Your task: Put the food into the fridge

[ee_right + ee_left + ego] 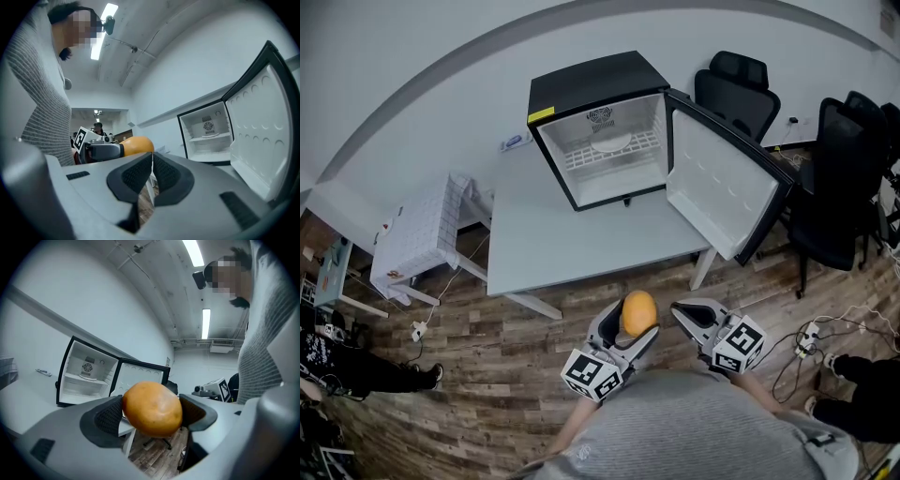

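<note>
An orange round fruit (637, 312) sits between the jaws of my left gripper (625, 333), which is shut on it; in the left gripper view the fruit (152, 408) fills the gap between the two dark pads. My right gripper (692, 319) is beside it to the right, shut with nothing held, its pads (164, 176) touching. Both are held level in front of the person's body, short of the table. The small black fridge (600, 127) stands on the white table (544, 234), its door (722, 183) swung open to the right, white inside with a wire shelf.
Black office chairs (741, 89) stand behind and right of the fridge. A white stool (417, 234) is left of the table. Cables and a power strip (806, 337) lie on the wood floor at right. A person's legs (356, 370) show at far left.
</note>
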`<action>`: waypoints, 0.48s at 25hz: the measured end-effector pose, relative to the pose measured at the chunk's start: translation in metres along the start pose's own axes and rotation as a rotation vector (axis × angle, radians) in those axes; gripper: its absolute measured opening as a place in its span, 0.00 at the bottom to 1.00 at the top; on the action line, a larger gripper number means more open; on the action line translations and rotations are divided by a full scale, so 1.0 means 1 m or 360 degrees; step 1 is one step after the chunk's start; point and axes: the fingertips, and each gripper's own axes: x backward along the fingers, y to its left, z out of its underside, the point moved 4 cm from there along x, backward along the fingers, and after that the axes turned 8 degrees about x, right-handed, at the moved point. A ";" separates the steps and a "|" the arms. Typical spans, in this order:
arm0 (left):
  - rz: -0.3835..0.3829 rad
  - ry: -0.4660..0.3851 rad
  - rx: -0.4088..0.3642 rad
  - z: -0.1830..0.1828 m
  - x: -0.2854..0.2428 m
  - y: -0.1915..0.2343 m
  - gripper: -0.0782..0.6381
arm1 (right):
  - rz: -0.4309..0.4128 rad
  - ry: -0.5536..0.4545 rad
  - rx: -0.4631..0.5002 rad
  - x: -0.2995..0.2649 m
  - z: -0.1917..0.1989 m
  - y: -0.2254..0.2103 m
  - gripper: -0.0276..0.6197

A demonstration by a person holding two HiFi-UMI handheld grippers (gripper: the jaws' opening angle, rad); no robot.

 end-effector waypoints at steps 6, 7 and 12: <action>-0.0015 0.0007 0.0008 0.002 -0.005 0.002 0.65 | -0.0023 0.0012 -0.0033 -0.001 0.003 -0.005 0.06; -0.0018 0.0006 0.0008 0.002 -0.006 0.001 0.65 | -0.0021 0.0011 -0.0036 -0.001 0.003 -0.007 0.06; -0.0035 0.0006 0.0012 0.005 -0.013 -0.004 0.65 | -0.0022 0.0006 -0.0045 0.007 0.005 -0.016 0.06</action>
